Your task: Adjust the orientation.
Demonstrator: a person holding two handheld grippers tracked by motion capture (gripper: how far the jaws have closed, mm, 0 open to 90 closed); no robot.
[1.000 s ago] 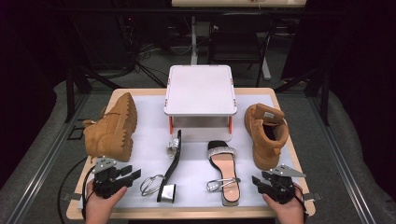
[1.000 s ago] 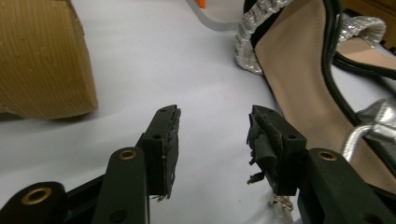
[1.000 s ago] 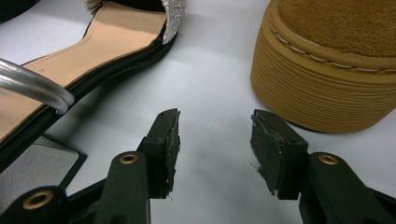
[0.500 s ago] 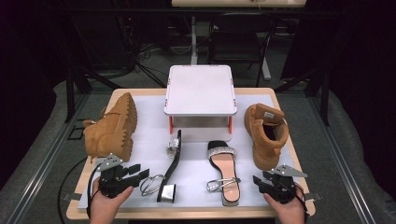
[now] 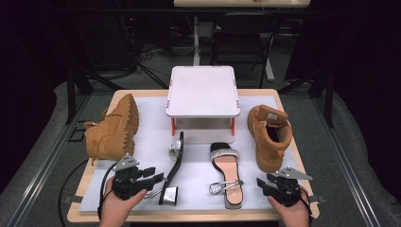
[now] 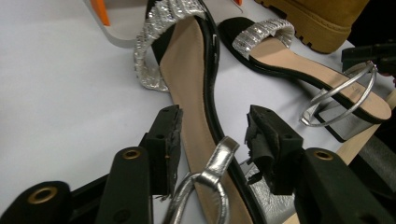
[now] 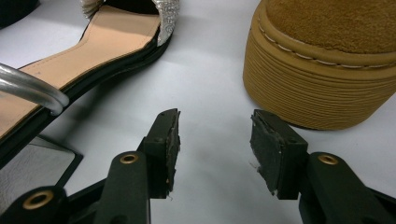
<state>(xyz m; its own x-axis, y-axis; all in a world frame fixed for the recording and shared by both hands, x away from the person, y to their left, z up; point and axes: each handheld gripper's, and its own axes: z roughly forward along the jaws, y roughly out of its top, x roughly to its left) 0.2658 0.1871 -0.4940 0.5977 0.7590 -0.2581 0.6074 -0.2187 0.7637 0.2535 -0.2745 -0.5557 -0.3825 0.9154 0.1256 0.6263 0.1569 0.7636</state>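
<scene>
Sideways, the black sandal (image 6: 196, 93) with silver strap lies between the left hand-held gripper's (image 6: 212, 135) unclenched, closing jaws.

Both hands sit low at the near edge, left tongs (image 5: 158, 178) (jaws just narrowing) and right tongs (image 5: 261, 183) both parted.
</scene>
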